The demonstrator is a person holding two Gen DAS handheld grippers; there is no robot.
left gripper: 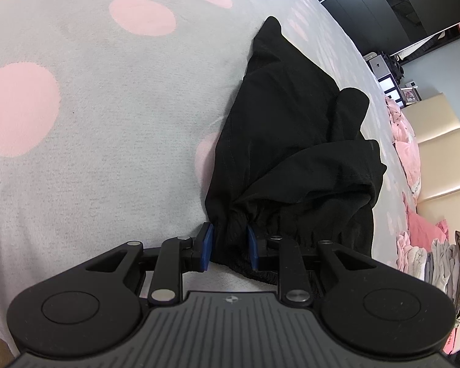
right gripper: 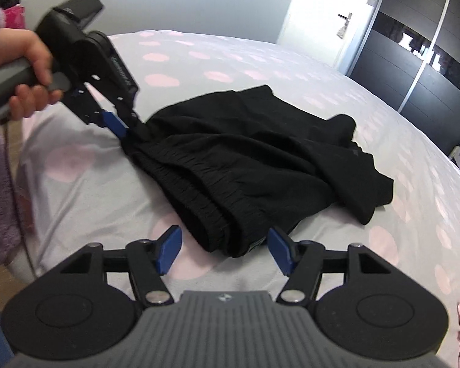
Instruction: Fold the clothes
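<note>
A pair of black shorts (left gripper: pixel 291 141) lies crumpled on a grey bedspread with pink dots (left gripper: pixel 107 107). My left gripper (left gripper: pixel 230 239) is shut on one gathered end of the elastic waistband, its blue pads pinching the fabric. In the right wrist view the same shorts (right gripper: pixel 245 153) stretch from the left gripper (right gripper: pixel 128 125), held by a person's hand (right gripper: pixel 30 70), toward my right gripper (right gripper: pixel 225 245). The right gripper stands open. The other end of the waistband lies just between its blue fingertips, and neither pad presses on it.
The bedspread (right gripper: pixel 76 190) extends widely around the shorts. A stack of folded clothes (left gripper: pixel 438 260) and pink bedding (left gripper: pixel 408 144) lie by a cream headboard (left gripper: pixel 438 153). A dark wardrobe (right gripper: pixel 414 55) and a white door (right gripper: pixel 316 15) stand beyond the bed.
</note>
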